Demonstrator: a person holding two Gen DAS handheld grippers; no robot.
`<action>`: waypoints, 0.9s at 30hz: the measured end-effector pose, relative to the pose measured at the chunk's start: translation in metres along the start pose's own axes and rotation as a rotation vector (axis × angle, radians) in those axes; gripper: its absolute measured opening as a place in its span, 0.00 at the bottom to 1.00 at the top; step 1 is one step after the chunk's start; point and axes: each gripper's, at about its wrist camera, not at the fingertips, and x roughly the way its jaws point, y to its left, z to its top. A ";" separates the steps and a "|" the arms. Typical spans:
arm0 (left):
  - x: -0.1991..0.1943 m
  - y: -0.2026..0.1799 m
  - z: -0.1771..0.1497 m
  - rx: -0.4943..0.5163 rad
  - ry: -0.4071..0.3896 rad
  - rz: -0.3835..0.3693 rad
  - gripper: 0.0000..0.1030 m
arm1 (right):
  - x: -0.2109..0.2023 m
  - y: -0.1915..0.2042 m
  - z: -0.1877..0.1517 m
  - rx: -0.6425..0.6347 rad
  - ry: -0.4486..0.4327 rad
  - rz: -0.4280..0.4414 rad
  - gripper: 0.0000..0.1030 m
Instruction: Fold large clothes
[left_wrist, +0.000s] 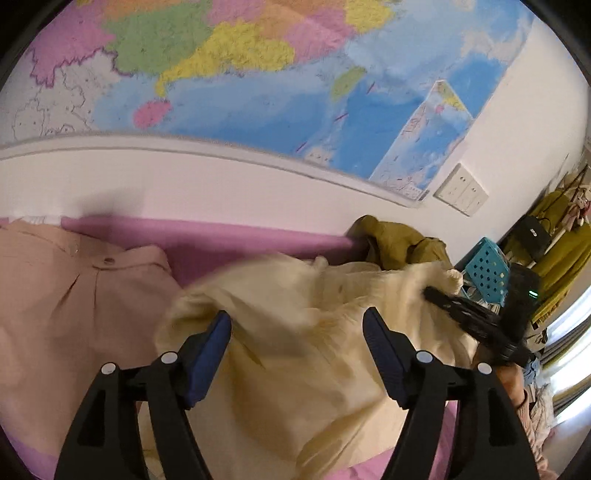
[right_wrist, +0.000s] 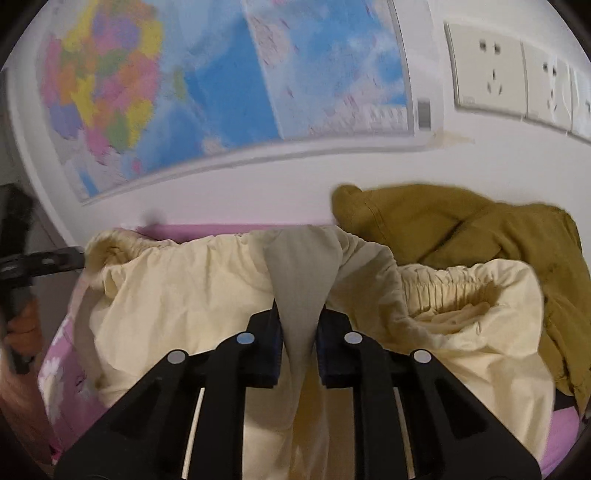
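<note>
A cream garment (left_wrist: 295, 354) with gathered elastic edges lies bunched on a pink bed sheet (left_wrist: 229, 240). My left gripper (left_wrist: 297, 325) hangs open just above it, nothing pressed between its blue pads. In the right wrist view my right gripper (right_wrist: 299, 325) is shut on a grey fold of the cream garment (right_wrist: 184, 295), which rises between the pads toward the wall. The right gripper also shows at the right edge of the left wrist view, as a black tool (left_wrist: 480, 325) at the cloth's far side.
A peach buttoned garment (left_wrist: 62, 302) lies flat at the left. An olive-green garment (right_wrist: 480, 229) is heaped against the wall at the right. A wall map (left_wrist: 258, 81) and sockets (right_wrist: 487, 70) hang above the bed. A blue perforated basket (left_wrist: 484, 273) stands beyond the bed's end.
</note>
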 end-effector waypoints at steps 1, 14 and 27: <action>0.001 -0.002 -0.002 0.010 0.001 -0.003 0.69 | 0.009 -0.004 0.002 0.016 0.015 0.002 0.14; 0.121 -0.012 -0.035 0.148 0.204 0.294 0.50 | -0.039 -0.021 -0.030 0.005 -0.021 0.058 0.58; -0.034 0.019 -0.102 0.138 -0.140 0.301 0.91 | -0.149 -0.124 -0.147 0.167 -0.115 -0.083 0.80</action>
